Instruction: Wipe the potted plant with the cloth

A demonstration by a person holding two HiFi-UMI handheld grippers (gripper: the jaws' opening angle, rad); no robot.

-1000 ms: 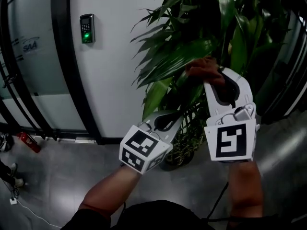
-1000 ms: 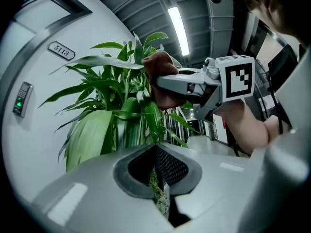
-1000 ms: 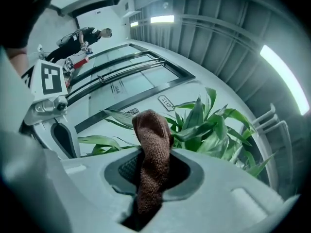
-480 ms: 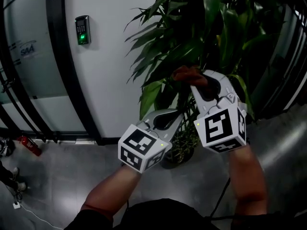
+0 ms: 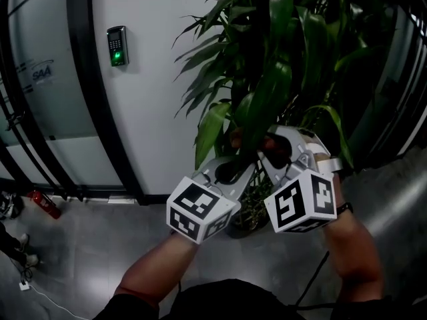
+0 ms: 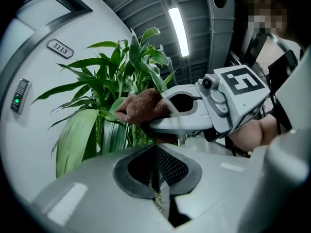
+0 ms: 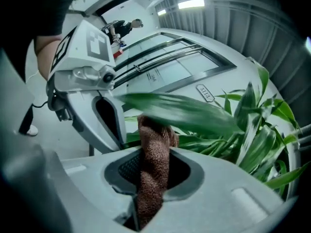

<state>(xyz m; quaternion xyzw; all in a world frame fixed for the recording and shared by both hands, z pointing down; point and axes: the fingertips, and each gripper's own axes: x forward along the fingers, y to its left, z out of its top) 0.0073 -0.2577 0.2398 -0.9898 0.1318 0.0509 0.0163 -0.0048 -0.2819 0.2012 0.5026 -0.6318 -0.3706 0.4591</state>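
your right gripper (image 7: 148, 178): fingers pinching brown cloth (image 7: 154, 147). cloth stands upright between them, top end against long leaf (image 7: 184, 111) of plant (image 5: 267, 79). your left gripper (image 6: 158, 176): fingers pressed together, small greenish scrap (image 6: 155, 198) at seam, cannot identify. sits just beside right gripper, tips among lower leaves.

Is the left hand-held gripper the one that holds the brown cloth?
No, the brown cloth sits clamped between the jaws of the right hand-held gripper.
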